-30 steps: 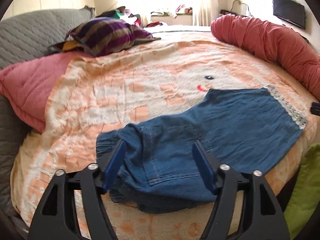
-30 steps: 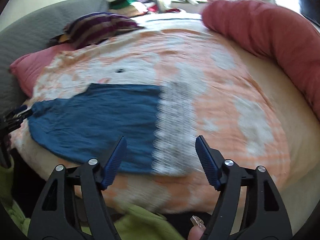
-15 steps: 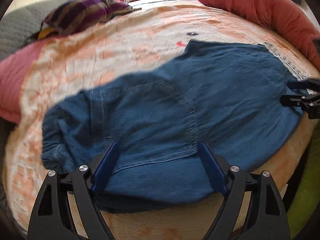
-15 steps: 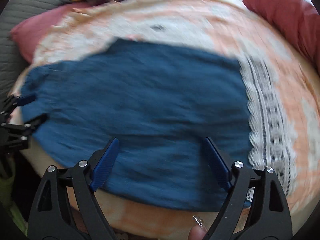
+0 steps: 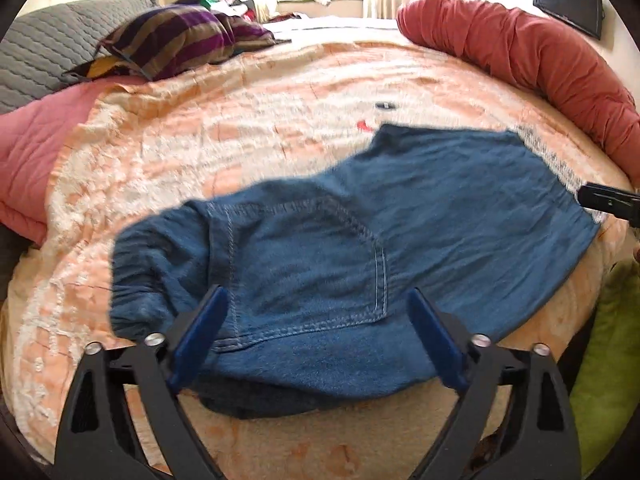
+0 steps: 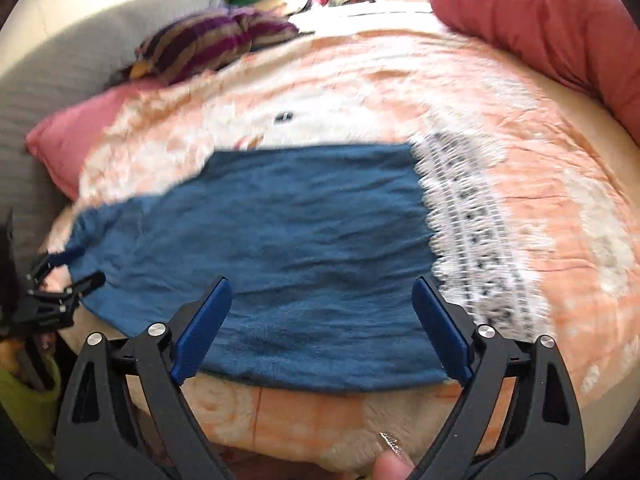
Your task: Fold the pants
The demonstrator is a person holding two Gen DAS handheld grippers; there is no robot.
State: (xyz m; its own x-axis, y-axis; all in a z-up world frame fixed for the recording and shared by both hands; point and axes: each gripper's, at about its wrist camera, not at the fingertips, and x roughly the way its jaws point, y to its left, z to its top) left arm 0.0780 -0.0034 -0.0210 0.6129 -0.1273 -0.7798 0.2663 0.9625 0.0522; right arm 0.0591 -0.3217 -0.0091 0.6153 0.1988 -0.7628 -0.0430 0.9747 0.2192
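The bed (image 5: 280, 128), under its orange-and-white blanket, carries the blue pants (image 5: 360, 248) along its near edge, waistband toward the near left corner, lace-trimmed hem (image 6: 472, 240) toward the right. Half a second ago both cameras were pressed close over the denim; now they sit further back, so I judge the grab is not yet made. The red bolster (image 5: 520, 48) lines the far right edge, and a striped pillow (image 5: 176, 36) and pink cushion (image 5: 32, 140) crowd the far left corner, all clear of the fold. The left gripper (image 5: 316, 340) hovers over the seat pocket, fingers apart and empty; the right gripper (image 6: 320, 328) likewise, over the leg.
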